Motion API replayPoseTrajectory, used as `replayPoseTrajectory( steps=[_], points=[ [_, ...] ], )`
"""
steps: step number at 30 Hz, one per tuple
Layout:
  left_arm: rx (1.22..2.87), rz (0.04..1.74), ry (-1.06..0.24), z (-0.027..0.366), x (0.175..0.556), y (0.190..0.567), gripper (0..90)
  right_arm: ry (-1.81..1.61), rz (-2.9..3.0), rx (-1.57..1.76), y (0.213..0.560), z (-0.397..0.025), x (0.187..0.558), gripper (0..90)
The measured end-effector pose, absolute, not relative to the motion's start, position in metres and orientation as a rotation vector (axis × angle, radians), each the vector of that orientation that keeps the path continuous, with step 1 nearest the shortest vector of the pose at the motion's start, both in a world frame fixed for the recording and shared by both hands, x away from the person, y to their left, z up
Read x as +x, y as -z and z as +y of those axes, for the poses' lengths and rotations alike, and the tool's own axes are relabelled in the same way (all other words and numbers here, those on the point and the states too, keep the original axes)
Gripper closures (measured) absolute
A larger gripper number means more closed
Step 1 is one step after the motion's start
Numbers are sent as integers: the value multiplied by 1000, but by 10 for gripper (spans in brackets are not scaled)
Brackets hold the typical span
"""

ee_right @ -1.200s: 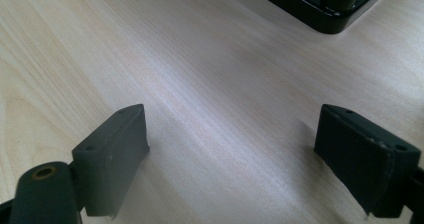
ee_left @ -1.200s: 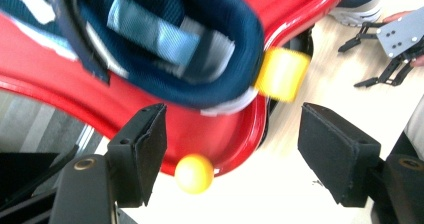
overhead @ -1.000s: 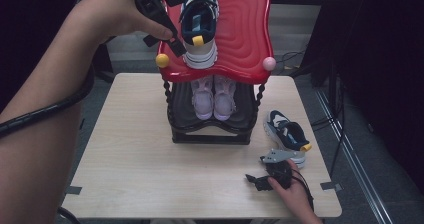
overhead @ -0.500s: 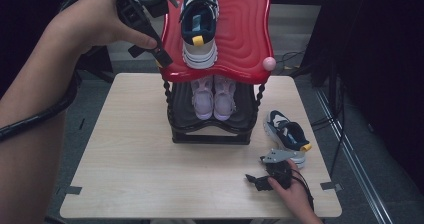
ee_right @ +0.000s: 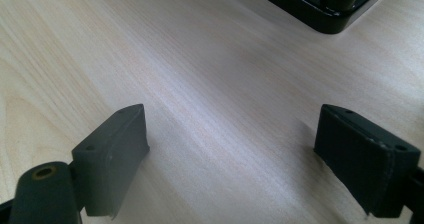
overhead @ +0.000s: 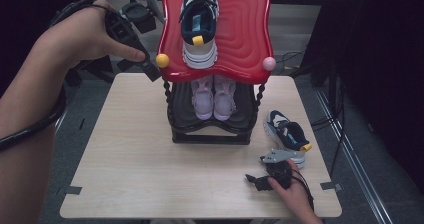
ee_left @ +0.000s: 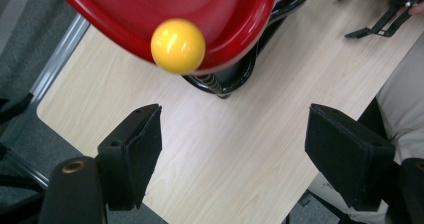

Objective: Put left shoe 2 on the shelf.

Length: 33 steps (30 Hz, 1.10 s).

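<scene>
A two-tier rack stands mid-table, and its red top shelf carries a navy and white sneaker. A lilac pair sits on the black lower shelf. Another navy sneaker lies on the table to the right of the rack. My left gripper is held in the air left of the red shelf, open and empty, beside the shelf's yellow corner ball. In the left gripper view that gripper looks down past the ball onto the table. My right gripper rests open on the table near the front edge.
A pink ball marks the red shelf's other front corner. The rack's black base lies ahead of the right gripper. Bare wooden tabletop spreads left and in front of the rack. Cables trail on the floor to the right.
My left gripper has drawn back to the left and slightly down, away from the sneaker on the red shelf. The right gripper has stayed put.
</scene>
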<state>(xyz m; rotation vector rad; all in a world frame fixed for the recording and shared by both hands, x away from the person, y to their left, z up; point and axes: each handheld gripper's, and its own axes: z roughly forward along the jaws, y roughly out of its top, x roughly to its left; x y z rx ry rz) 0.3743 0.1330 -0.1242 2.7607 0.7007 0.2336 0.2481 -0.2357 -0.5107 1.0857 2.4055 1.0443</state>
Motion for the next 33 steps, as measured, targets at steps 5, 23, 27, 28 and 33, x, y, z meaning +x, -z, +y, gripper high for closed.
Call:
replayPoseTrajectory(
  steps=[5,23,27,28,33],
  points=[
    [2764,711,-227,141,373,132,222,-1045,2406,1086,511,-236,248,130],
    [2776,757,-171,163,368,166,221,-1042,2407,1085,511,-236,248,130],
    [2776,756,-158,166,368,175,222,-1042,2407,1086,511,-236,248,130],
    [2777,760,-163,167,368,177,221,-1042,2407,1086,511,-236,248,130],
    [2777,765,-144,172,368,190,222,-1042,2408,1086,510,-236,248,130]
  ],
)
